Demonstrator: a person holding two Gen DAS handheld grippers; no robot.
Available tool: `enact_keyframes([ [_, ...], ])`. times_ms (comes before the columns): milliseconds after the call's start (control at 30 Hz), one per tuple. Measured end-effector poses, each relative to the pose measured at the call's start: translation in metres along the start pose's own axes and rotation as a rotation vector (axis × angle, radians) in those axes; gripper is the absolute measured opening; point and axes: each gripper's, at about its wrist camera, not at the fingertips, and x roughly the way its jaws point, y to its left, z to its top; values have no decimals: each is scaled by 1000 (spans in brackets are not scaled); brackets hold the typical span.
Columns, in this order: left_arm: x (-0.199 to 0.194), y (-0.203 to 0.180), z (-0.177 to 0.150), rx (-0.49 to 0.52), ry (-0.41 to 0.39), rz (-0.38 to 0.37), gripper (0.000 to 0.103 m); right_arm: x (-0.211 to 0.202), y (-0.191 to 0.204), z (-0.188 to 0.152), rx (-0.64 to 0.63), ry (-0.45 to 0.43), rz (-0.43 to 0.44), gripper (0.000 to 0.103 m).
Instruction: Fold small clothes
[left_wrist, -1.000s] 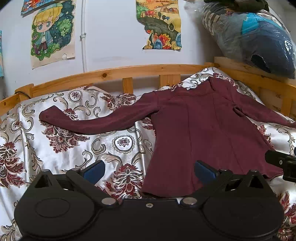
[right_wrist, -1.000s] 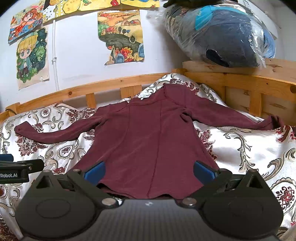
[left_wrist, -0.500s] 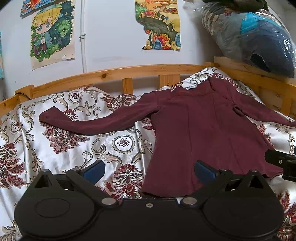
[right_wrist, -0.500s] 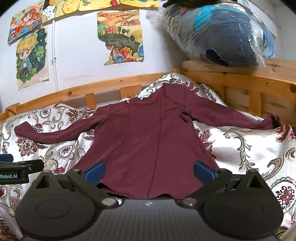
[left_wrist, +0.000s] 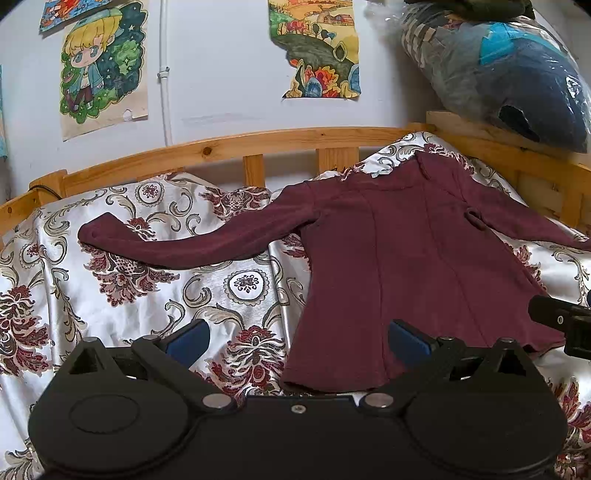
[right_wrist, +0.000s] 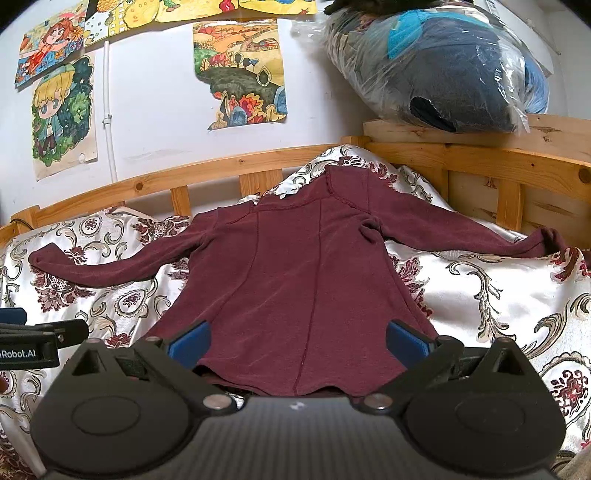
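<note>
Posters (right_wrist: 62, 114): on the white wall above the bed rail.
Left gripper (left_wrist: 297, 338): jaws spread wide, holding nothing, low at the near edge of the bed, over the shirt's left hem corner.
Shirt (right_wrist: 303, 273): maroon, long-sleeved, lying flat on the bed, collar toward the rail, both sleeves stretched out to the sides.
Bed (left_wrist: 122, 295): covered by a shiny floral sheet, wooden rail behind.
Right gripper (right_wrist: 297, 338): jaws released, wide apart, empty, poised just above the hem's middle.
Bagged bundle (right_wrist: 443, 70): on the wooden ledge at far right.
</note>
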Motion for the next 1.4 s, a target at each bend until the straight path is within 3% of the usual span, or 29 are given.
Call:
enact_keyframes([
  [867,-1,-1,0,7,5,5,102,2,-1,0,3,7,-5,103],
  [1400,11,-7,1,59,92,31,102,6,-1,1,21,57,-67,103],
])
